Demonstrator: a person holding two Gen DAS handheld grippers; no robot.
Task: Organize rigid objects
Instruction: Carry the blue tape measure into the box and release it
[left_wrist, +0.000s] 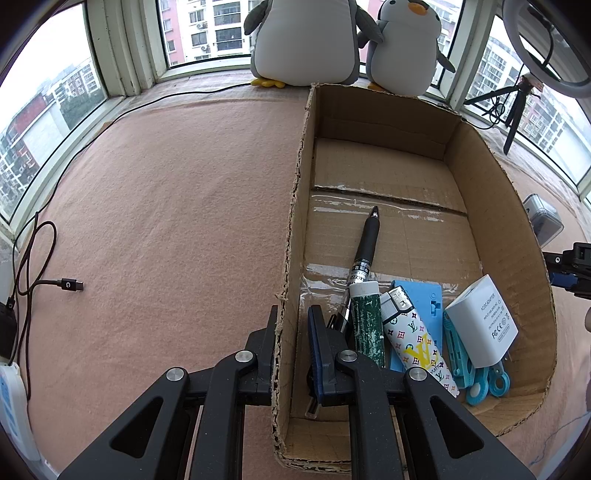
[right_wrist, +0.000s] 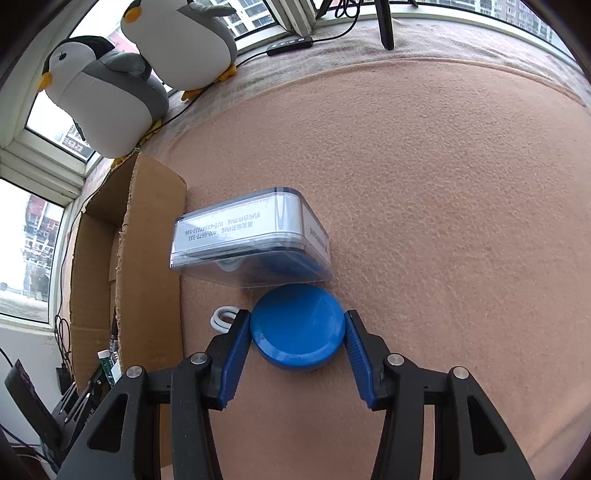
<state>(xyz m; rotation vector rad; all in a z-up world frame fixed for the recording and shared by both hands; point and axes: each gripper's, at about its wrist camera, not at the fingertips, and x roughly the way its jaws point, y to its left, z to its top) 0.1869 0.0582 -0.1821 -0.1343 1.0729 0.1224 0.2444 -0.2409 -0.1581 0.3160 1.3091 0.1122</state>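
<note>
Cardboard box (left_wrist: 498, 177) with pen (left_wrist: 369, 236), charger (left_wrist: 480, 321)

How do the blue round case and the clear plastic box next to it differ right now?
The blue round case is an opaque disc; the clear plastic box is rectangular, see-through and visibly bigger. The case sits between the right gripper's jaws, pads at its sides; the box is untouched, just beyond it. Both rest on the pink blanket, outside the cardboard box.

An open brown cardboard box (left_wrist: 406, 166) holds a black pen (left_wrist: 365, 243) and a white charger cube (left_wrist: 480, 321). Right of the box, a round blue disc (right_wrist: 297, 328) lies just before a clear plastic case (right_wrist: 251, 236).
</note>
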